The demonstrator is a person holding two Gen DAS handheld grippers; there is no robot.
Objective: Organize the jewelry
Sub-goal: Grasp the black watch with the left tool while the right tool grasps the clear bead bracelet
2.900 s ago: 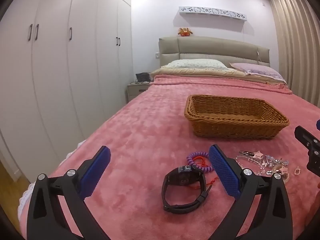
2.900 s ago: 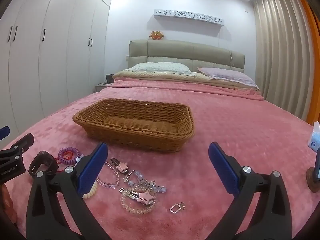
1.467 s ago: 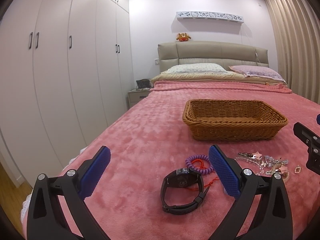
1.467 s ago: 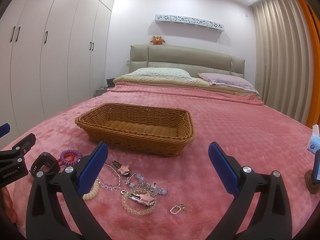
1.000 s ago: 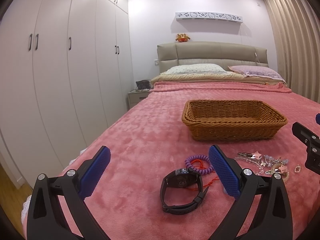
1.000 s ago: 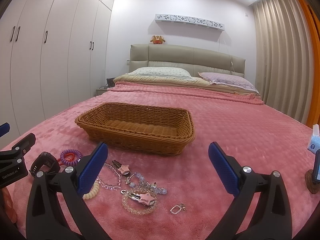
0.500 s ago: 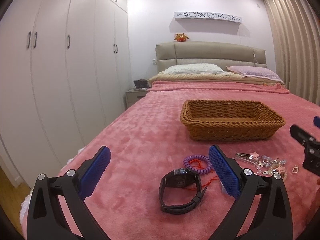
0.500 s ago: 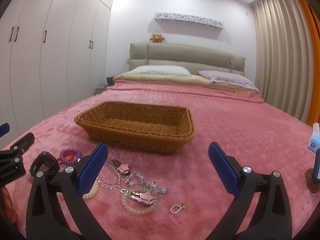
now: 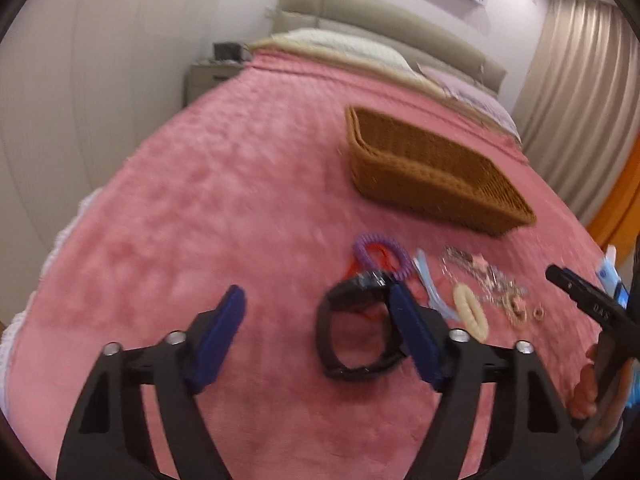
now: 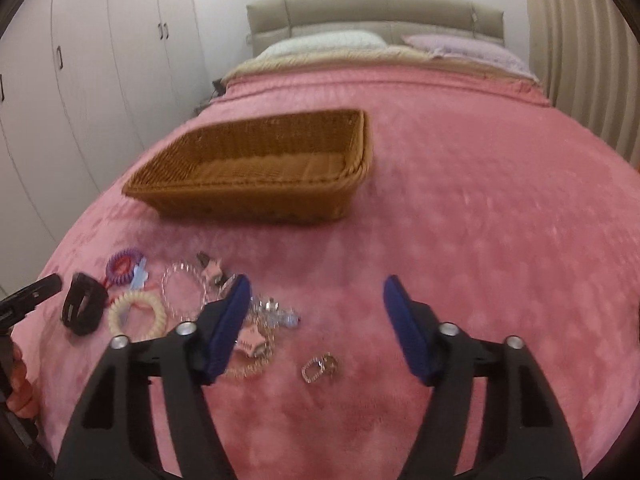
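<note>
None of the jewelry is stored: the basket sits empty on the bed, far of the watch, hair ties, bracelets and ring. Both tools, left and right, are closing on nothing.

The left gripper points down at a slant. Its blue pads are apart and closing, with nothing pressed between them. The right gripper tilts down the same way, and its jaws are closing too, on nothing. A bit of a hand shows behind the right gripper, maybe its fingers; it is blurry.
</note>
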